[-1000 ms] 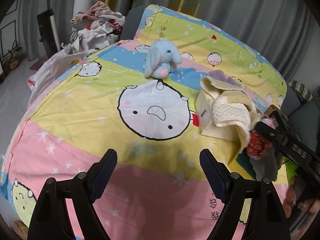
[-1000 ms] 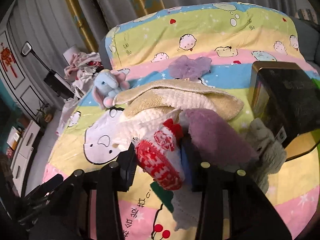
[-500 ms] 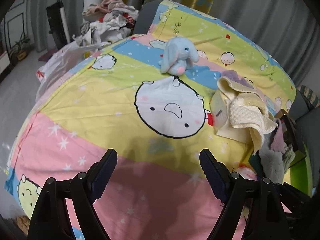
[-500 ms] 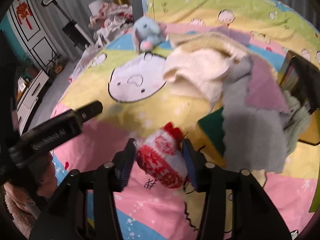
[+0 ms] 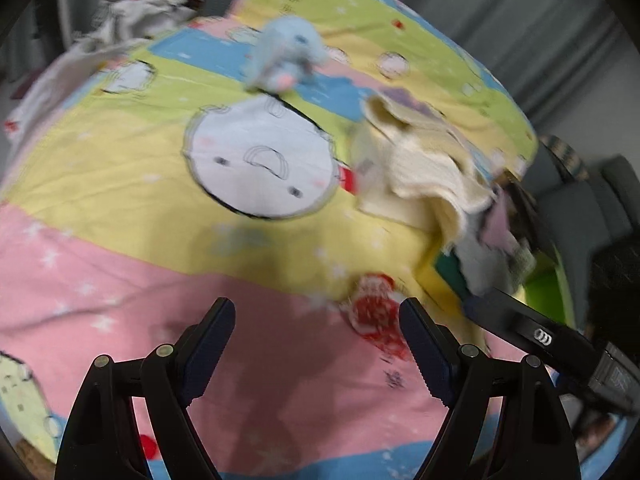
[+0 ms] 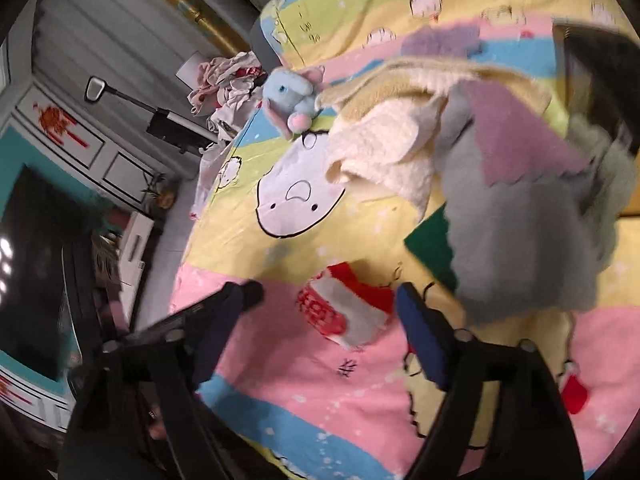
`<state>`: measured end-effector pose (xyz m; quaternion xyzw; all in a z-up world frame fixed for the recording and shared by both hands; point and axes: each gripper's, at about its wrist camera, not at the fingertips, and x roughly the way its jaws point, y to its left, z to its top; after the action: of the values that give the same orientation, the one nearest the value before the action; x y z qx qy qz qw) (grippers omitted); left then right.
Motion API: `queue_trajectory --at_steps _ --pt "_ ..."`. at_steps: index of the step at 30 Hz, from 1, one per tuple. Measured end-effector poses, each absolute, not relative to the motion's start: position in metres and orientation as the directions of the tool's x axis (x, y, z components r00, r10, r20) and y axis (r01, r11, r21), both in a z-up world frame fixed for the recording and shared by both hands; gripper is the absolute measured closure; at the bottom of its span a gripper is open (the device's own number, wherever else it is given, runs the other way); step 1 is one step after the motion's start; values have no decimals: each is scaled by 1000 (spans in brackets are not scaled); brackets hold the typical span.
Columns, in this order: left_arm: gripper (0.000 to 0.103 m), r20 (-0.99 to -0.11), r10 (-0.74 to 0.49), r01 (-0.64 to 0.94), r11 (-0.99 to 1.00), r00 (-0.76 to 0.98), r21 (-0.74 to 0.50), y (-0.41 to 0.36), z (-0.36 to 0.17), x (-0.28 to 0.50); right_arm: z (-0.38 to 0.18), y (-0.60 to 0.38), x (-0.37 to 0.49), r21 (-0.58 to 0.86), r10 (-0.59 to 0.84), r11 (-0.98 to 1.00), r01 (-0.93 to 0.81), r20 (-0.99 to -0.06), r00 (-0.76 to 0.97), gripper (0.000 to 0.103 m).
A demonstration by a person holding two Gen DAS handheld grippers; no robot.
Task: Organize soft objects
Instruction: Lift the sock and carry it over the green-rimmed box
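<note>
One red-and-white sock lies on the bed, long axis running upper left to lower right; the right gripper is opening around it, pads clear.

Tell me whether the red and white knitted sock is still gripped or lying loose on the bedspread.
Loose: the red and white knitted sock lies on the cartoon-print bedspread between the opening right tongs, pads clear.

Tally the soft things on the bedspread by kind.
Plush toys: 1, the blue elephant
Red-and-white knit pieces: 1, the sock
Cloths in the pile: at least 4, cream, purple, grey, green
Total: at least 6
</note>
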<state>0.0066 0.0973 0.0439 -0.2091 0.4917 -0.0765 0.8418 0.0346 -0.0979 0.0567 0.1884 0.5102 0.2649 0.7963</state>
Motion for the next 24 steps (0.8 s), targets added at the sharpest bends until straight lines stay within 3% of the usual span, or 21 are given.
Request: queue_trajectory --at_steps 3,8,10,12,14,17,24 --pt "30 -801 -384 -13 899 459 -438 79 39 9 40 -95 40 588 609 791 -167 -734 301 38" --pt "32 -804 -424 -2 884 418 -467 62 26 12 22 -89 45 536 550 834 -132 -788 276 40" --pt "47 -800 -444 17 878 404 -479 56 22 14 15 -86 47 553 568 822 -133 -783 255 40" --pt "55 -784 -464 28 866 412 -498 56 23 14 16 -83 48 550 569 822 -149 -780 261 43" --pt "55 -772 -469 46 865 428 -500 54 28 10 17 -84 50 577 597 802 -153 -762 253 54" --pt "55 -757 -454 84 877 471 -474 49 39 6 24 -89 49 612 629 776 -152 -733 259 59" --pt "55 -635 -472 229 874 611 -430 8 100 -9 91 -131 31 609 642 759 -232 -636 429 59"
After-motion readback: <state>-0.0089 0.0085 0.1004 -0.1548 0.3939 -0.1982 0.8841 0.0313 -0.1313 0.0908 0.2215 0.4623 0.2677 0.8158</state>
